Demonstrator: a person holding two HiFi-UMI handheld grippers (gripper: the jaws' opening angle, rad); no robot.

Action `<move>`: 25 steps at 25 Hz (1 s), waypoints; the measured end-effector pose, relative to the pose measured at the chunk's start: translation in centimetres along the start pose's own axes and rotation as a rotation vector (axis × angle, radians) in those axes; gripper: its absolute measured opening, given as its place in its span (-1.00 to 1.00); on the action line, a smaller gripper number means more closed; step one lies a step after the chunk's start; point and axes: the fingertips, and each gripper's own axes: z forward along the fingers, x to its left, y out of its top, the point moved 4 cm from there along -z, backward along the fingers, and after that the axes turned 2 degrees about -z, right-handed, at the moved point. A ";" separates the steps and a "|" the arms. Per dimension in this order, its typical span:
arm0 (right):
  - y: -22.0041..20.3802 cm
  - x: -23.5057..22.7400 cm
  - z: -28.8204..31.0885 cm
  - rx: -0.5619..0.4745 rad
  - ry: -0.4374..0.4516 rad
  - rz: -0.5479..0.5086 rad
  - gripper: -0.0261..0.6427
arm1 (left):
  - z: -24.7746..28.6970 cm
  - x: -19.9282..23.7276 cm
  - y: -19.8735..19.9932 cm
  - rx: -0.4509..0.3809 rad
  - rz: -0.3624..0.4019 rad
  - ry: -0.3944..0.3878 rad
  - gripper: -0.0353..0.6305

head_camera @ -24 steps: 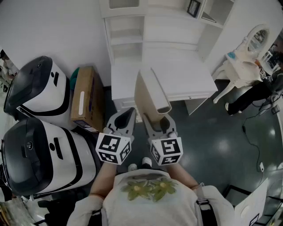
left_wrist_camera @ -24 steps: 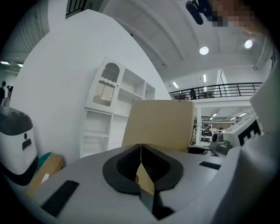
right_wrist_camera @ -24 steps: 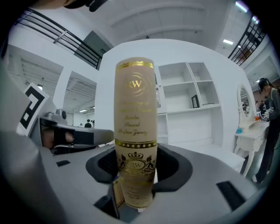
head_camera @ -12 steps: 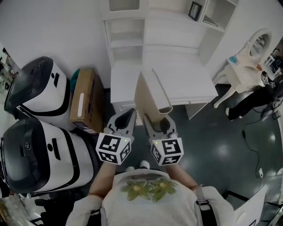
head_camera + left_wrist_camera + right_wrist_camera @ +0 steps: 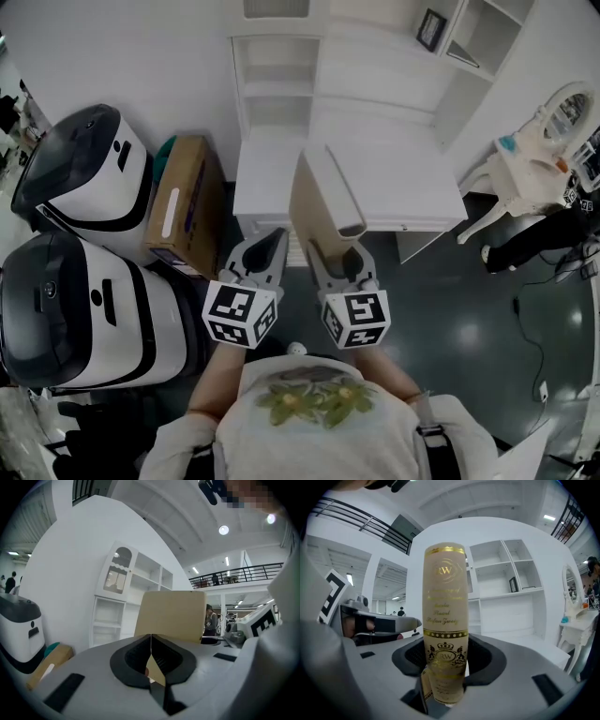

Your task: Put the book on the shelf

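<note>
Far L: two black-and-white machines (image 5: 80, 178), cardboard box (image 5: 183, 202) just beside them. L gripper (image 5: 267, 246): jaws pressed tight together, nothing btwn. Next over, the book (image 5: 323, 192): plain tan cover, rounded cream spine w/ gold lettering and a gold crest, standing upright. R gripper (image 5: 337, 261) clamps its lower spine. Book's held in the air, facing the white shelf (image 5: 277, 66), not on it. White chair (image 5: 530, 150) far R.

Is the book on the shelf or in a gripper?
In a gripper: the right gripper is shut on the book, spine between its jaws, held short of the white shelf unit.
</note>
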 end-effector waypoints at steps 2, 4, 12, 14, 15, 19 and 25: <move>-0.1 -0.3 0.1 0.002 0.010 -0.004 -0.24 | 0.1 -0.1 -0.2 0.001 -0.004 0.014 -0.81; -0.2 -0.5 0.1 0.005 0.021 0.000 -0.24 | 0.2 -0.4 -0.4 0.007 -0.003 0.022 -0.81; -0.7 -1.0 0.7 0.008 0.033 0.025 -0.24 | 1.0 -0.3 -0.6 0.022 0.000 0.034 -0.81; -1.0 -1.2 1.0 0.011 0.030 0.029 -0.24 | 1.4 -0.1 -0.9 0.030 -0.001 0.031 -0.81; -1.1 -1.3 1.1 0.015 0.027 0.032 -0.24 | 1.6 0.0 -1.1 0.036 -0.003 0.029 -0.81; -1.4 -1.9 2.1 0.024 0.013 0.045 -0.24 | 2.7 0.7 -1.3 0.050 -0.004 0.018 -0.81; -1.4 -2.7 4.8 0.025 0.000 0.046 -0.24 | 4.9 2.9 -1.0 0.053 -0.006 0.009 -0.81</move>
